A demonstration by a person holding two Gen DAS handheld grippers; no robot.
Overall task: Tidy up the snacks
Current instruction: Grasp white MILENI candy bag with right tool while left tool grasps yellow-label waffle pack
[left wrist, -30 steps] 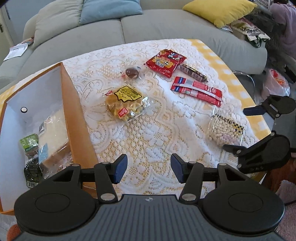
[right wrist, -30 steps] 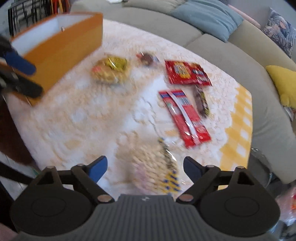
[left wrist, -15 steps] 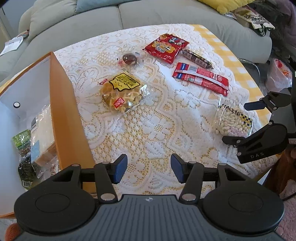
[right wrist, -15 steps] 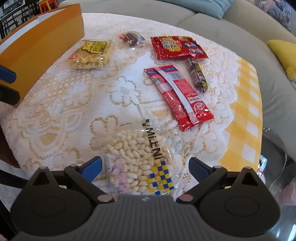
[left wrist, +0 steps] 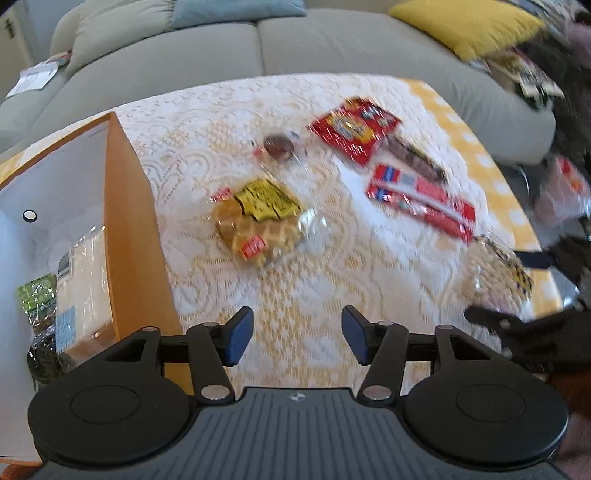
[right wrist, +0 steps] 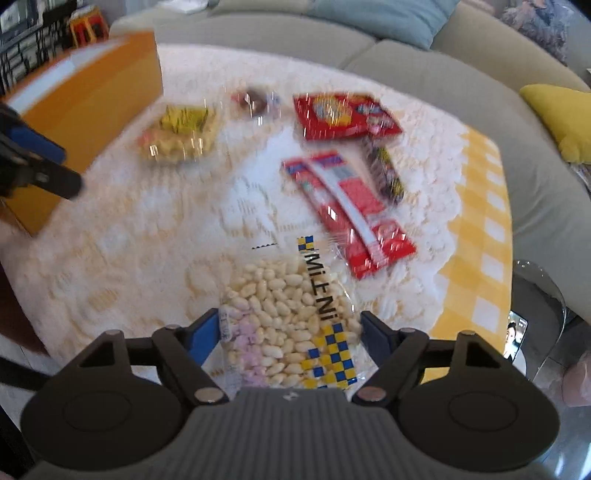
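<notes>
- The sofa (left wrist: 332, 48) runs along the table's far edge; I see a blue cushion (right wrist: 373, 18) and a yellow cushion (left wrist: 465, 26) on it.
- The table (right wrist: 480, 206) carries a white lace cloth (left wrist: 314, 280) over a yellow checked one, which shows along the right edge in my right wrist view.
- The orange box (left wrist: 129, 229) stands at the table's left edge, open at the top, white inside, with a green packet (left wrist: 37, 302) and a clear bag (left wrist: 85, 273) already in it.
- My right gripper (right wrist: 288, 332) sits at the table's near edge with its blue pads on either side of the clear bag of pale puffed bits (right wrist: 288, 314). The pads are at the bag's sides, but I can't tell whether they press on it.
- My left gripper (left wrist: 297, 336) hangs over bare lace near the box's near corner, jaws opening, nothing between them.
- The long red-and-white packet (right wrist: 347, 210) lies just beyond the puffed-bits bag, toward the right edge.
- The square red packet (right wrist: 343, 114) lies farther back, near the far edge.
- The waffle bag (left wrist: 258, 221) with a yellow label lies mid-table, between the box and the red packets.
- A dark narrow bar (right wrist: 384, 173) lies beside the long packet.
- A small round chocolate in clear wrap (left wrist: 277, 146) lies behind the waffles.
</notes>
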